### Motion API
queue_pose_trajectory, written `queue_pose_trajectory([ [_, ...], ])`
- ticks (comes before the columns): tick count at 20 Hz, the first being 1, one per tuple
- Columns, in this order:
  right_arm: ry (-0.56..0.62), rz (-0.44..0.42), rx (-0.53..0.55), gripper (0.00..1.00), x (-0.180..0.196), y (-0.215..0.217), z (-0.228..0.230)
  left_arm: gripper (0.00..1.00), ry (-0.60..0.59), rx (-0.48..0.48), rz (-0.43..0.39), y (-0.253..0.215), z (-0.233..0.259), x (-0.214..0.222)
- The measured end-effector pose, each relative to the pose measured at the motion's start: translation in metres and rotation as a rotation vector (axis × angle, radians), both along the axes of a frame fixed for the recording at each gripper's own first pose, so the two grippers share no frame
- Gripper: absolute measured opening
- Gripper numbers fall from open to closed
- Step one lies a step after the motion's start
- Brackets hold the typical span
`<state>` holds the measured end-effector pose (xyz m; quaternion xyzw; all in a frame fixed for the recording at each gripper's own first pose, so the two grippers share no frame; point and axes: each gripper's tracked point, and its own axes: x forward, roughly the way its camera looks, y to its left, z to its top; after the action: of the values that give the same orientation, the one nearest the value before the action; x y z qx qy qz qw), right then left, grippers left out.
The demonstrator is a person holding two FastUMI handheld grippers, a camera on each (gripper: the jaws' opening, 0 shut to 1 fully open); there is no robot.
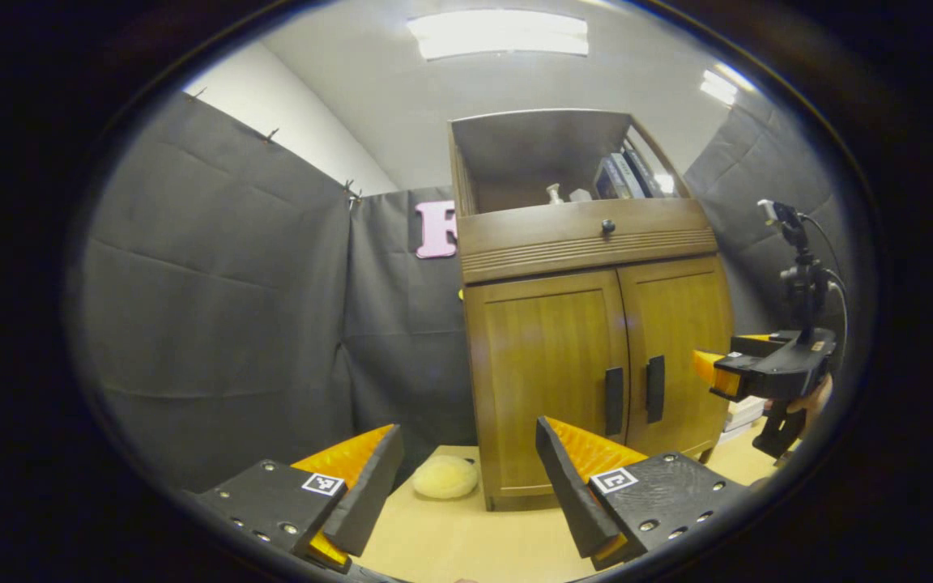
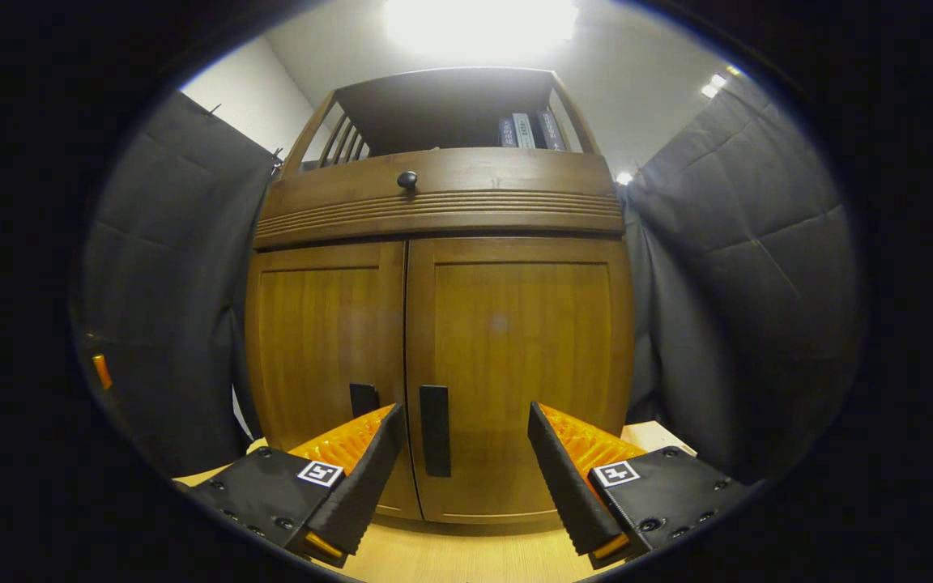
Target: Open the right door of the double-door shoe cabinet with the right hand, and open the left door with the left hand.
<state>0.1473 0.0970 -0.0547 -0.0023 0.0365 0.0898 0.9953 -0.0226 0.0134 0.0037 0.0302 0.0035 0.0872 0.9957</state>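
With both doors shut and the right gripper wide near the right handle, misalignment may catch the left handle; left gripper wide, farther back.

No readable text anywhere.

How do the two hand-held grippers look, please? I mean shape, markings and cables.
Each hand-held gripper, left and right, has two wedge-shaped fingers with ribbed inner faces, on black blocks with screws and a square black-and-white marker. The left gripper view shows the right one from the side, with a camera mast and a thin cable.
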Motion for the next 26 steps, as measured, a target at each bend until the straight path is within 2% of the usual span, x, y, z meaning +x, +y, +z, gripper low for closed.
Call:
queue_pose_trajectory([
  [7,0.038,0.028,-0.008,0.96,0.034,0.017,-0.026,0.93,0.007,0.003,0.093,0.014,0.005,-0.017],
  [14,0.119,0.055,0.043,0.95,0.067,0.038,-0.055,0.95,0.01,0.024,0.171,0.028,0.013,-0.037],
  [18,0.165,0.083,0.043,0.86,0.08,0.051,-0.07,0.95,0.025,0.02,0.212,0.032,0.01,-0.041],
  [20,0.182,0.077,0.034,0.87,0.089,0.055,-0.077,0.95,0.03,0.021,0.23,0.035,0.01,-0.043],
  [21,0.189,0.072,0.037,0.7,0.093,0.056,-0.078,0.95,0.029,0.021,0.24,0.036,0.01,-0.043],
  [22,0.195,0.067,0.043,0.68,0.095,0.055,-0.079,0.95,0.028,0.018,0.25,0.037,0.009,-0.045],
  [23,0.194,0.061,0.051,0.55,0.099,0.055,-0.08,0.95,0.03,0.013,0.255,0.037,0.009,-0.045],
  [24,0.193,0.044,0.047,0.55,0.102,0.051,-0.08,0.95,0.032,0.009,0.258,0.037,0.007,-0.046],
  [26,0.198,0.05,0.032,0.34,0.103,0.051,-0.08,0.95,0.034,0.007,0.258,0.037,0.008,-0.046],
])
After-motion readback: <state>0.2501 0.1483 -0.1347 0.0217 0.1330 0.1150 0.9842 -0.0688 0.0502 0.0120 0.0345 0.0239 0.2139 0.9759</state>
